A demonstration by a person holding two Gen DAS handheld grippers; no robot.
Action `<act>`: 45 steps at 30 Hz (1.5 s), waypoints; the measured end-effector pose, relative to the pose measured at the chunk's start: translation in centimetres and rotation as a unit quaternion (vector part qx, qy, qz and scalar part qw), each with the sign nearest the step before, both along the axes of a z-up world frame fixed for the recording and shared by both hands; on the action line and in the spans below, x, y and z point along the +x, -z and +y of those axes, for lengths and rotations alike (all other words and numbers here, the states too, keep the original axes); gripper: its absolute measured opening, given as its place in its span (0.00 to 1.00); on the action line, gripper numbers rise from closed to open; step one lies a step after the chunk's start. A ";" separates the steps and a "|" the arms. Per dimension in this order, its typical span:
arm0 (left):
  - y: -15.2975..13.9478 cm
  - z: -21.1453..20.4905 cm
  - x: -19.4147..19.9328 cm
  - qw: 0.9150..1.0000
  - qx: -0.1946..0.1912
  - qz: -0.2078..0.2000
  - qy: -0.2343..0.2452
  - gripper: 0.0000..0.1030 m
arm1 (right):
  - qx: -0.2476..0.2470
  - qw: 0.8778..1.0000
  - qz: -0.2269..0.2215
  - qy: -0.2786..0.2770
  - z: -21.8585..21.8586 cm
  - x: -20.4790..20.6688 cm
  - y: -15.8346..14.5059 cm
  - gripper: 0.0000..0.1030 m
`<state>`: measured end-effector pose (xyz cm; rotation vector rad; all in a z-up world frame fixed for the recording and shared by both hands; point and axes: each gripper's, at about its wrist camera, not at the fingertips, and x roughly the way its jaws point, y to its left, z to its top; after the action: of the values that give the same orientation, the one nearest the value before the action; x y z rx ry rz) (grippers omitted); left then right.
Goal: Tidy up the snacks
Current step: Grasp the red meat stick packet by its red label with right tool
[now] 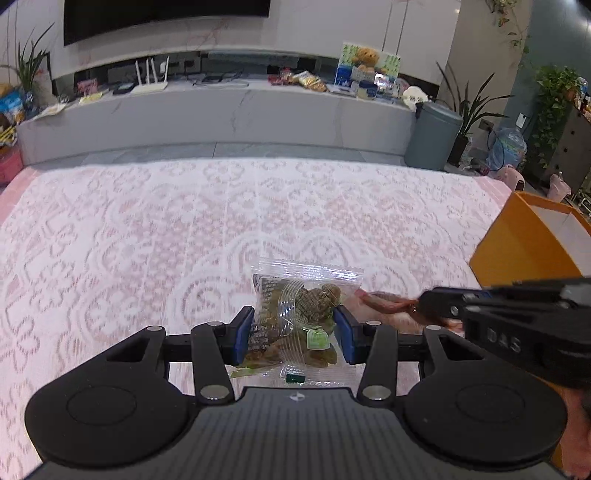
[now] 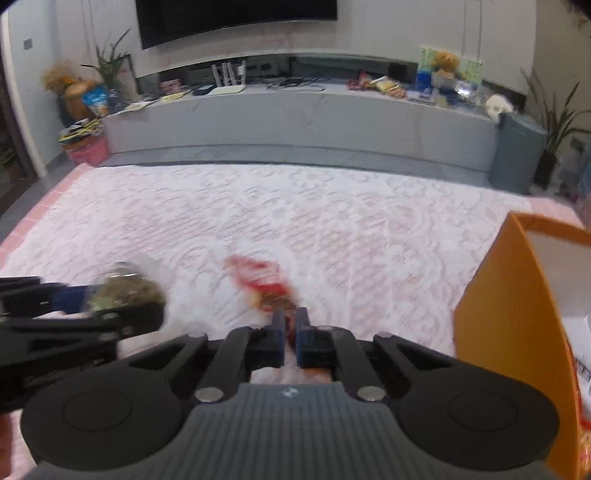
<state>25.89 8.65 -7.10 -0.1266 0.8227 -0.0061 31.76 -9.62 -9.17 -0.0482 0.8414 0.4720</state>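
Left wrist view: the left tool point(image 1: 293, 328), low centre, clamps a clear snack packet point(image 1: 301, 314), long axis running up the frame, off the lace-covered worktop point(image 1: 184, 221). The right tool point(image 2: 291, 325) pinches a blurred red snack packet point(image 2: 264, 275), likewise pointing up-frame, probably bound for the orange box point(image 2: 509, 314) at right.

Soft indoor light, fisheye bending, motion blur

Pale wall point(image 2: 406, 29), dark TV point(image 2: 236, 18) – cluttered grey ledge point(image 1: 221, 110) beneath, potted plants point(image 1: 554, 99) flanking, grey bin point(image 1: 432, 134).
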 end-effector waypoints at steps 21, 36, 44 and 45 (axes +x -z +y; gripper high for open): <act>1.3 0.2 -3.2 0.999 -0.022 0.025 0.000 0.51 | -0.160 0.953 -0.072 -0.249 1.5 -4.5 2.4 0.56; 1.8 1.1 -3.5 0.999 -0.048 0.026 -0.003 0.51 | -0.176 0.938 0.012 -0.300 3.1 -0.1 2.9 0.60; 2.4 1.2 -3.6 0.998 -0.052 0.034 -0.005 0.51 | -0.153 0.948 0.047 -0.275 2.7 0.8 3.3 0.61; 2.5 1.3 -3.6 0.998 -0.053 0.036 -0.006 0.51 | -0.155 0.949 0.047 -0.272 2.9 0.7 3.3 0.60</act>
<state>22.33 9.91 -9.61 -0.2326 0.8941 -0.0337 32.50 -6.75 -12.49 -0.5634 0.9912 0.8599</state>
